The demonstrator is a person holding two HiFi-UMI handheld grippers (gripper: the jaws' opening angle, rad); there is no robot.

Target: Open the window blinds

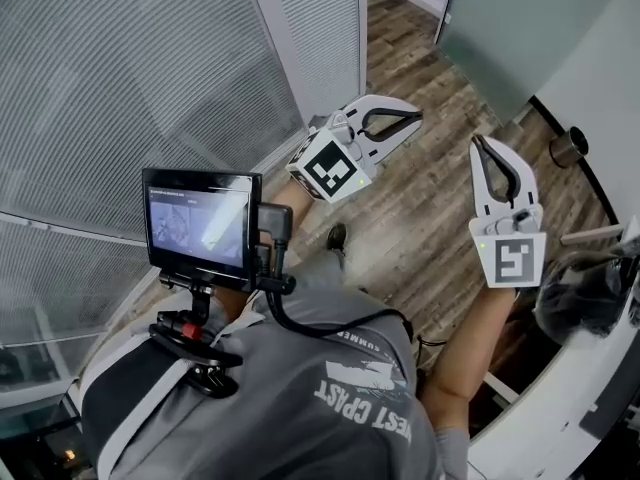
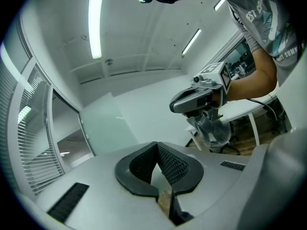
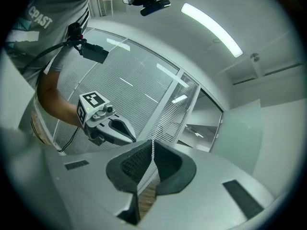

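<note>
The window blinds [image 1: 120,78] are grey horizontal slats behind the glass wall on the left, with the slats closed; they also show in the right gripper view as blinds [image 3: 129,95] and at the left edge of the left gripper view as blinds [image 2: 33,143]. My left gripper [image 1: 412,118] is held out level over the wooden floor, just right of the blinds and apart from them. Its jaws meet at the tips with nothing between them, as the left gripper [image 2: 157,144] shows close up. My right gripper [image 1: 479,144] is further right, and the right gripper [image 3: 152,142] is shut and empty too.
A small monitor [image 1: 197,223] on a chest rig sits in front of the person's body. A white desk [image 1: 590,408] and a clear plastic bag [image 1: 585,293] stand at the right. A frosted glass panel [image 1: 500,18] is ahead, with wooden floor [image 1: 420,218] between.
</note>
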